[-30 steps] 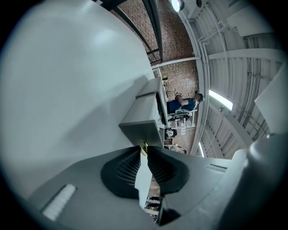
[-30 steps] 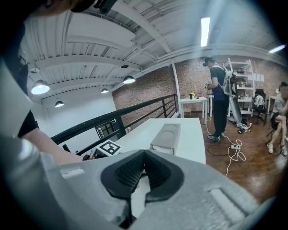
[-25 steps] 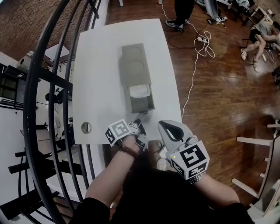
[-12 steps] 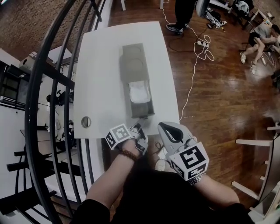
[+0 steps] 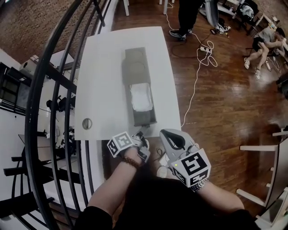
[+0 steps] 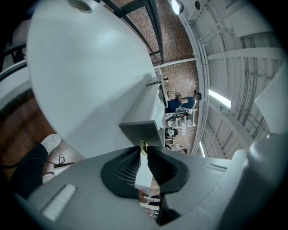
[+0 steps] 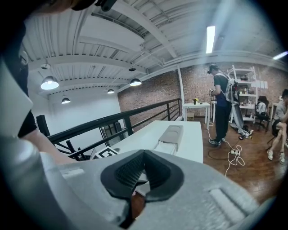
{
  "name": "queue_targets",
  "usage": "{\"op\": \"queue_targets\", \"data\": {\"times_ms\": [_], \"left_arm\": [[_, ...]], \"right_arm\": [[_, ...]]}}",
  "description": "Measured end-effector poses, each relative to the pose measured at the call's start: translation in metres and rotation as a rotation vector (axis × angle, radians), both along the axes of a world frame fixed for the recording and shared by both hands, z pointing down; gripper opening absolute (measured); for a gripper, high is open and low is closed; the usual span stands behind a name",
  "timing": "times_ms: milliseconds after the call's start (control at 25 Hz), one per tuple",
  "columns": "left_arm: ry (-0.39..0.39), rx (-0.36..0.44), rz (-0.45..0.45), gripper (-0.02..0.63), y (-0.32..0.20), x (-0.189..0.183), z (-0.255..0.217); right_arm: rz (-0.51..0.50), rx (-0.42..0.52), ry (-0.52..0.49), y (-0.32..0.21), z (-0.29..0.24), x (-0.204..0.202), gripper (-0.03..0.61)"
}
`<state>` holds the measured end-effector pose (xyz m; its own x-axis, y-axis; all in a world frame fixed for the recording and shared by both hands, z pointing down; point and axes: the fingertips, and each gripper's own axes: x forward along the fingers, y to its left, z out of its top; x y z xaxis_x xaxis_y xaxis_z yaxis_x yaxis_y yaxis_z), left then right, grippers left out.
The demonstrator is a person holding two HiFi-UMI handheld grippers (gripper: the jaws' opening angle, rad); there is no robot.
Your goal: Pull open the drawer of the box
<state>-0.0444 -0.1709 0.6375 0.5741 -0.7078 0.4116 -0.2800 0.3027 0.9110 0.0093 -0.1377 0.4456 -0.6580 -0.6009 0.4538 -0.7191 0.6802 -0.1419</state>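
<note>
A long grey box (image 5: pixel 134 67) lies on the white table (image 5: pixel 101 81). Its drawer (image 5: pixel 145 117) stands pulled out toward the table's near edge, with something white and crumpled (image 5: pixel 140 96) inside. My left gripper (image 5: pixel 140 135) is shut on the drawer's pale pull tab (image 6: pixel 143 166), right in front of the grey drawer front (image 6: pixel 140 131). My right gripper (image 5: pixel 173 139) hangs off the table's near edge, to the right of the left one, its jaws shut on nothing. From the right gripper view the box (image 7: pixel 173 133) lies ahead.
A round cable hole (image 5: pixel 87 123) sits in the table's near left corner. A black railing (image 5: pixel 49 90) runs along the left. A white cable (image 5: pixel 198 58) trails over the wooden floor at right. One person stands beyond the table (image 5: pixel 186 13); another sits far right (image 5: pixel 265 36).
The drawer has slid further out of the box toward me, showing more of the white contents. My left gripper has drawn back with the tab; the right gripper has shifted slightly too.
</note>
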Motion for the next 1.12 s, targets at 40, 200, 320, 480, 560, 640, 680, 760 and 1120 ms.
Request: {"op": "queue_targets", "data": {"times_ms": [40, 200, 320, 480, 560, 640, 680, 760, 1120], "left_arm": [[0.000, -0.001, -0.002, 0.063, 0.002, -0.001, 0.001], [0.000, -0.002, -0.006, 0.063, 0.004, -0.001, 0.001], [-0.005, 0.008, -0.016, 0.063, 0.003, -0.005, -0.001], [0.001, 0.013, -0.024, 0.063, 0.000, -0.003, -0.001], [0.006, 0.002, -0.025, 0.064, -0.001, -0.003, 0.003], [0.004, -0.005, -0.030, 0.064, -0.002, -0.005, 0.007], [0.002, -0.004, -0.031, 0.064, -0.003, -0.006, 0.008], [-0.005, 0.003, -0.029, 0.064, -0.005, -0.006, 0.007], [-0.055, 0.004, -0.021, 0.150, 0.010, -0.008, -0.002]], "right_arm": [[-0.003, 0.000, 0.001, 0.002, 0.000, -0.001, -0.011], [-0.011, 0.003, 0.006, 0.005, -0.005, -0.002, -0.011], [-0.021, 0.008, 0.007, 0.007, -0.006, -0.005, -0.011], [-0.032, 0.014, 0.014, 0.008, -0.008, -0.005, -0.010], [-0.031, 0.017, 0.013, 0.009, -0.008, -0.005, -0.010], [-0.030, 0.020, 0.010, 0.010, -0.009, -0.006, -0.011], [-0.031, 0.023, 0.010, 0.010, -0.010, -0.005, -0.011], [-0.029, 0.027, 0.011, 0.012, -0.011, -0.004, -0.011], [-0.031, 0.050, -0.009, 0.024, -0.020, 0.000, -0.010]]}}
